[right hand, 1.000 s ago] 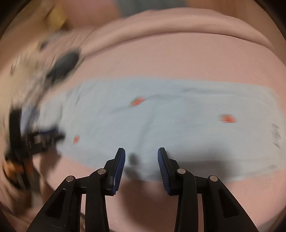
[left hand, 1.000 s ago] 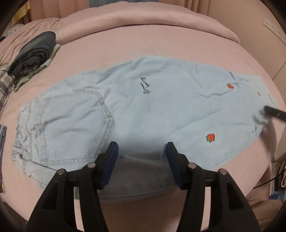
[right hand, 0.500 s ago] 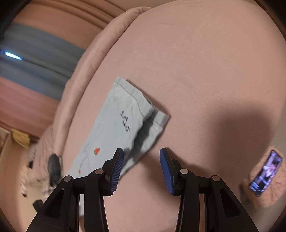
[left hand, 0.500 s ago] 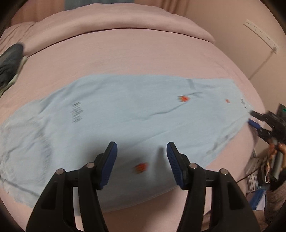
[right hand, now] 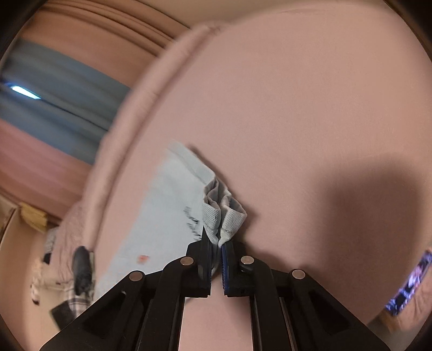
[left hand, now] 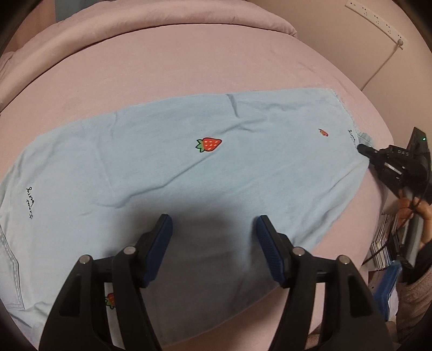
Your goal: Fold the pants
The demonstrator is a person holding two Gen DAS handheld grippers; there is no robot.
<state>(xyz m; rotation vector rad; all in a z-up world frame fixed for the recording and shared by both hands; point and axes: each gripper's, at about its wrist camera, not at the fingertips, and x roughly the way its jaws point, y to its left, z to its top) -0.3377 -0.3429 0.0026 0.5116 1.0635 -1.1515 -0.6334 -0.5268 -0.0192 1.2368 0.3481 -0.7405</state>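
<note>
Right gripper (right hand: 216,247) pinches pants (right hand: 172,205) hem on bed (right hand: 310,121).

A bed (left hand: 216,67) with a pink cover fills most of both views. Along its far edge the cover is rolled into a thick fold (left hand: 162,29). Behind the bed stands a beige wall (left hand: 337,32), and a white power strip (left hand: 375,19) hangs on it with a cord going down. Beside the right edge of the bed is a stack of books or discs (left hand: 386,248). In the blurred right wrist view, a grey-blue band (right hand: 54,108) is possibly a curtain.
</note>
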